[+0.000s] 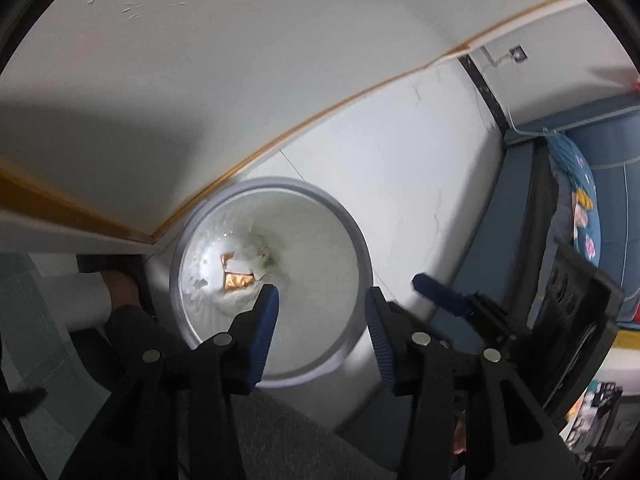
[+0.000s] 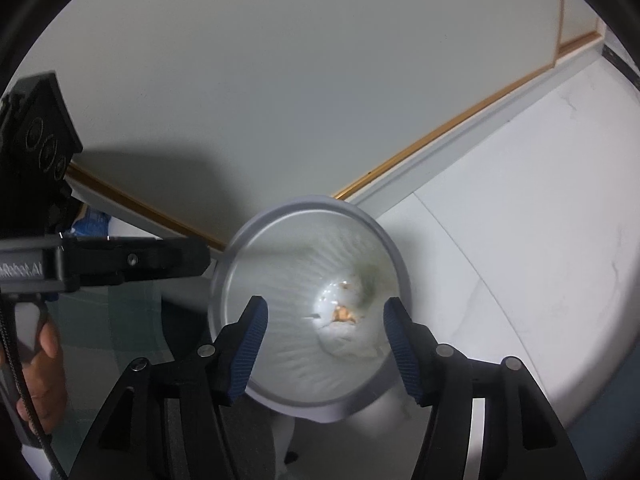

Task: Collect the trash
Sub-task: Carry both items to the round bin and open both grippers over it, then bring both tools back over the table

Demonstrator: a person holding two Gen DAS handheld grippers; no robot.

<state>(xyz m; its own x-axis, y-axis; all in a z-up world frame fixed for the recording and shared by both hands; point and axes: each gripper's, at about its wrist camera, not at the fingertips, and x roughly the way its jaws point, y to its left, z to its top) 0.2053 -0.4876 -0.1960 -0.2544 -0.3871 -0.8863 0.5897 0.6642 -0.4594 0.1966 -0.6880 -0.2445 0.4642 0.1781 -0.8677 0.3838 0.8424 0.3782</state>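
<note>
1. Bin [image 1: 272, 280] sits straight under my left gripper [image 1: 320, 316], tight against the wall's wooden skirting [image 1: 320, 116] on the white tiled floor [image 1: 400, 184]. Jaws here stand apart, nothing between the blue pads [image 1: 264, 336], so whatever I brought is not in them.
2. Down at the bottom of the liner I make out crumpled white paper and a shiny orange-gold wrapper [image 1: 236, 278]. That is where the trash lies, well inside the rim.
3. Moving right: my right gripper [image 2: 324, 320] hangs over the same bin [image 2: 256, 248], jaws wide apart and empty too. The orange scrap [image 2: 344, 314] shows between them, far below, not touching.
4. Both drops look finished to my eye, so the job now is a clean exit: lift straight up, keeping pads clear of the rim so I don't tip the bin.
5. Watch the spacing, since the two grippers are close over one opening; raise one first.
6. My left hand [image 2: 40, 376] grips its handle at the left edge.
</note>
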